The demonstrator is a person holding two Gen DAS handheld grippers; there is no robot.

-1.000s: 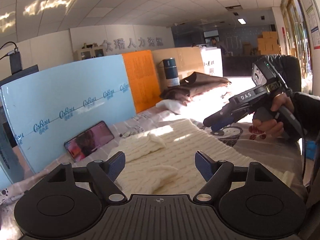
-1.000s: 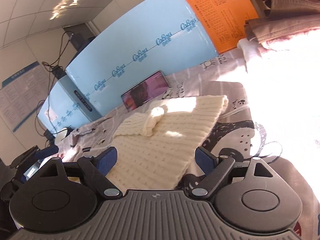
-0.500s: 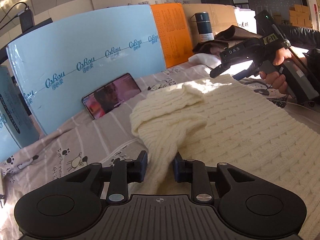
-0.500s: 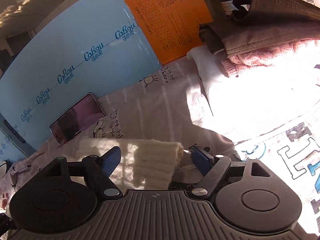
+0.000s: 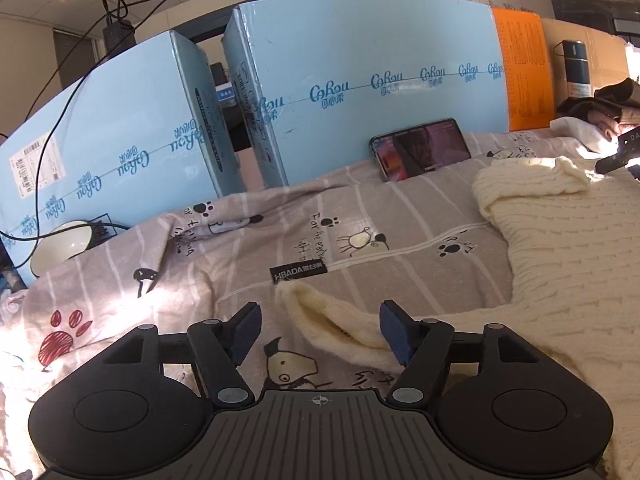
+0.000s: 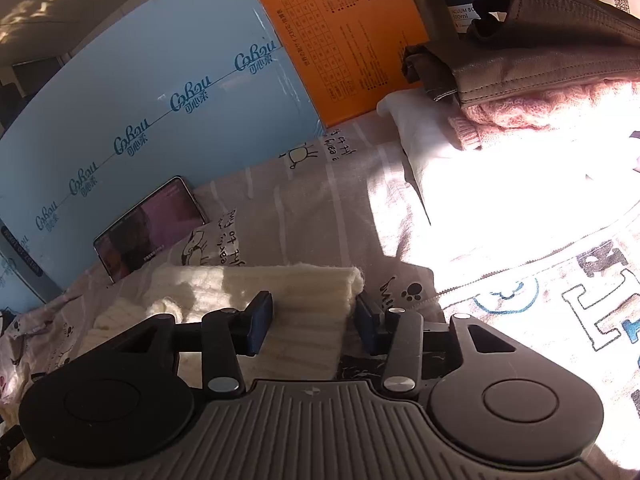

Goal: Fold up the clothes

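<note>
Spreading the cream sweater [image 5: 568, 256] flat on the printed bedsheet [image 5: 240, 248], we hold our left gripper [image 5: 320, 334] with tongs wide apart over a sleeve cuff [image 5: 320, 312]. Our right gripper [image 6: 312, 322] straddles the sweater's ribbed hem [image 6: 304, 300], tongs apart, not clamped.

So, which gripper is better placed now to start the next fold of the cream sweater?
Probably the right gripper: its open fingers already straddle the cream sweater at a corner. The left gripper is open, with only a sleeve end beside one finger.
</note>
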